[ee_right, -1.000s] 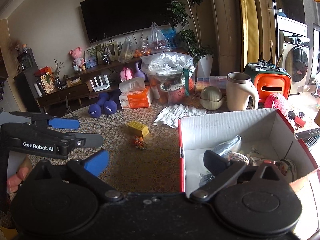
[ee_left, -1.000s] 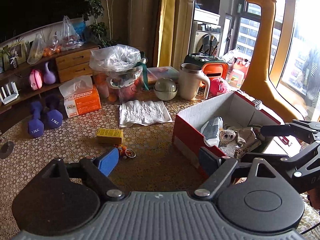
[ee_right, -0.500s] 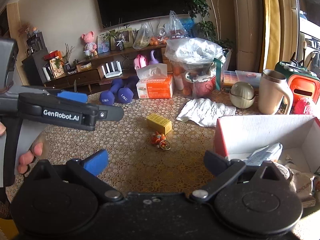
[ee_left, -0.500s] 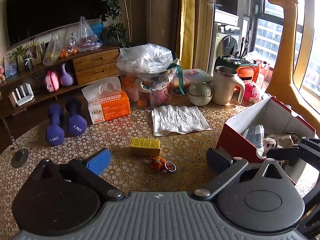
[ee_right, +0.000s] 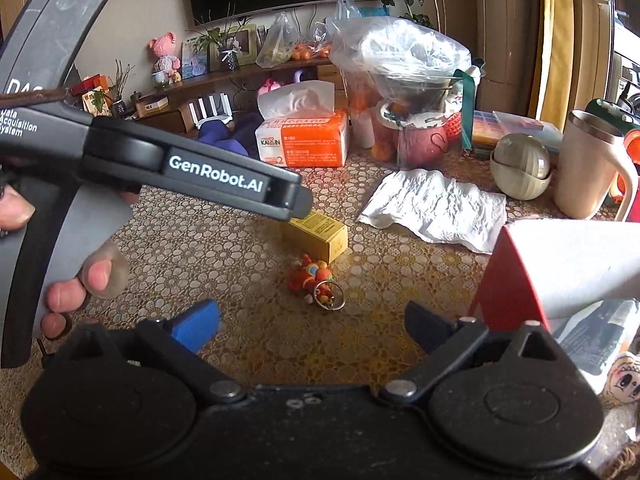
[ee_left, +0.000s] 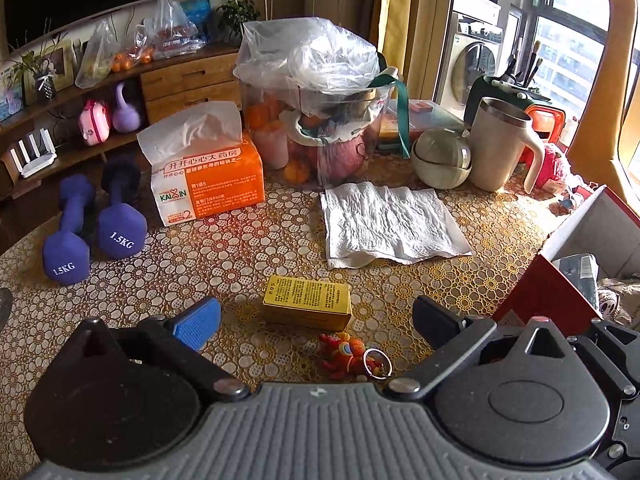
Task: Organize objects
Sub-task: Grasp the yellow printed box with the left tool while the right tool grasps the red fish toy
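"1.5KG" on dumbbells [ee_left: 120,216] ("KAIXIN" tissue box [ee_left: 208,184])

A yellow box [ee_left: 307,307] lies flat at frame center on the table [ee_left: 224,252]; a red-orange keychain toy [ee_left: 348,356] rests just below it. At right, an open red-and-white box [ee_left: 560,280] holds packets.

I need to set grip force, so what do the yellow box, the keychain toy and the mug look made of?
Yellow box: glossy printed cardboard, with sharp folded edges. Keychain toy: probably soft knit or plush, fuzzy red-orange surface, with a shiny metal ring. Mug: matte cream body, likely plastic or coated, with a bright steel rim.
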`<move>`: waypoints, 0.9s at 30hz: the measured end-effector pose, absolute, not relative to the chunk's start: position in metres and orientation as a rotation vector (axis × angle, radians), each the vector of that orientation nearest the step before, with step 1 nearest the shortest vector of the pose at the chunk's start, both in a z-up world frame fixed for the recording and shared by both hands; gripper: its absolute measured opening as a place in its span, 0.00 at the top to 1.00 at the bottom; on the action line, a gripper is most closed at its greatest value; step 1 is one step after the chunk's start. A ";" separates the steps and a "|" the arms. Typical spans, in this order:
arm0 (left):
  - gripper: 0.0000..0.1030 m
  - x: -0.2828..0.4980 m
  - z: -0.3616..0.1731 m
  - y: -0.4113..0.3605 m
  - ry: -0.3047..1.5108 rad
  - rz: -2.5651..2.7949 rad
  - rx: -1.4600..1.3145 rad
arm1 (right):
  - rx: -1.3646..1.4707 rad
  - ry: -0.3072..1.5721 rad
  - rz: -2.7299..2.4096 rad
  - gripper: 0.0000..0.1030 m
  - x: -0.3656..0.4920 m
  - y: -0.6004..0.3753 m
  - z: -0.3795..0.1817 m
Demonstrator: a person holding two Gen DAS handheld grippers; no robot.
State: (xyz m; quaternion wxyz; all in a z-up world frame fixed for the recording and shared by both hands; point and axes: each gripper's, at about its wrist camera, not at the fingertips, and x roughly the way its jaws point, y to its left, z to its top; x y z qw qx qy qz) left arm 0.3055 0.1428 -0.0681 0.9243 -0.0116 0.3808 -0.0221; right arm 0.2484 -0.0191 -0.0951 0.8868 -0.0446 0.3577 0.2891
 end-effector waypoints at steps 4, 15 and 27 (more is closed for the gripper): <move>0.00 0.324 -0.085 0.146 0.795 -0.034 -0.012 | -0.091 0.737 0.602 0.08 0.261 -0.008 -0.112; 0.00 0.359 -0.121 0.152 0.840 -0.051 -0.003 | -0.166 0.739 0.610 0.18 0.290 0.024 -0.138; 0.16 0.371 -0.138 0.151 0.865 -0.094 0.042 | -0.174 0.766 0.661 0.42 0.305 0.030 -0.150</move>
